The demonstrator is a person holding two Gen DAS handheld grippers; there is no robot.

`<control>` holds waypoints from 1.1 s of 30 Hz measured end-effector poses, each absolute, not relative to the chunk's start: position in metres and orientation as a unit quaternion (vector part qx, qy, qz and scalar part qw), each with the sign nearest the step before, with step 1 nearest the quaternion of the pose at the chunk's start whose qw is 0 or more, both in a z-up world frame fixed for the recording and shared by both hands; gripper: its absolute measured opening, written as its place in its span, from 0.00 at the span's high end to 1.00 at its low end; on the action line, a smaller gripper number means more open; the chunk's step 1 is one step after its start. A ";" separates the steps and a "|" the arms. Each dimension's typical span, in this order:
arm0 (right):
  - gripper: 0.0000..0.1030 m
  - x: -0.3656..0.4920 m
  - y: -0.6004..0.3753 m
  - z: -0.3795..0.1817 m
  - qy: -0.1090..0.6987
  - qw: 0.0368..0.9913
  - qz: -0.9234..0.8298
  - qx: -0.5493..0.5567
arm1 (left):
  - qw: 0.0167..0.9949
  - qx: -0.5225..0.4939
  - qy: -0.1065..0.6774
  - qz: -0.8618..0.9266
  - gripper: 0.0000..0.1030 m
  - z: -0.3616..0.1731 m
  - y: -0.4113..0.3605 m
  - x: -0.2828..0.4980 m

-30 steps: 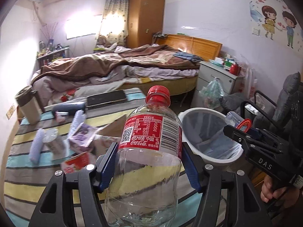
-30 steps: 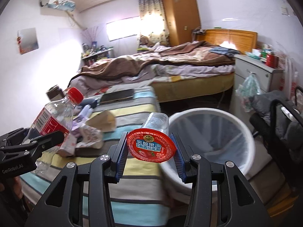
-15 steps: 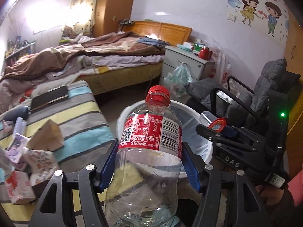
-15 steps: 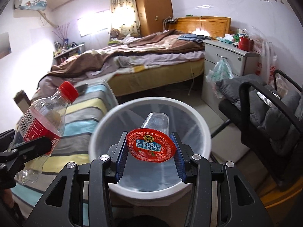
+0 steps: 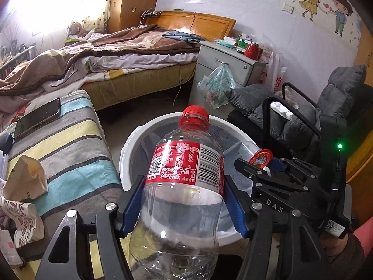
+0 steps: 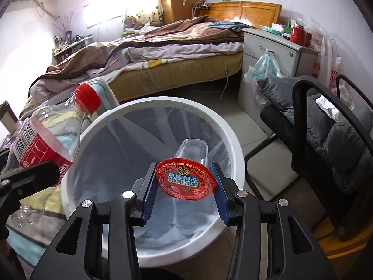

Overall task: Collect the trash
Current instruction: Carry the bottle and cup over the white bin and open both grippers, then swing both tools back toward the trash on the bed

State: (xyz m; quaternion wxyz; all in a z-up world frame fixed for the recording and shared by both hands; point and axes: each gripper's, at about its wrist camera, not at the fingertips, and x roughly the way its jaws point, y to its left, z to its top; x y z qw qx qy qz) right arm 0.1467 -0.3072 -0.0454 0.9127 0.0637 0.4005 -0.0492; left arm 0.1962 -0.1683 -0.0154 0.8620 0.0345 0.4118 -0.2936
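My left gripper (image 5: 184,200) is shut on an empty clear cola bottle (image 5: 184,182) with a red cap and red label, held upright over the near rim of a white trash bin (image 5: 130,147) lined with a pale bag. My right gripper (image 6: 185,186) is shut on a small clear jelly cup (image 6: 186,177) with a red foil lid, hanging above the bin's (image 6: 93,128) opening. The cola bottle (image 6: 42,140) shows at the left of the right wrist view. The right gripper (image 5: 263,165) and its cup appear at the right of the left wrist view.
A striped cloth table (image 5: 70,149) at the left carries a phone (image 5: 37,116), a crumpled paper bag (image 5: 25,177) and wrappers (image 5: 23,219). A grey padded chair (image 6: 331,140) with a black frame stands right of the bin. Behind lie a bed (image 6: 163,53) and a nightstand (image 6: 275,56).
Both grippers swung away from the striped table to the bin and dropped lower. The bottle and the cup now hang over the bin. Neither grip changed.
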 end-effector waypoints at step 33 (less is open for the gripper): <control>0.37 0.120 -0.270 -0.012 0.344 0.936 -0.030 0.077 | 0.912 0.000 0.348 -0.218 0.24 0.035 -0.072 0.149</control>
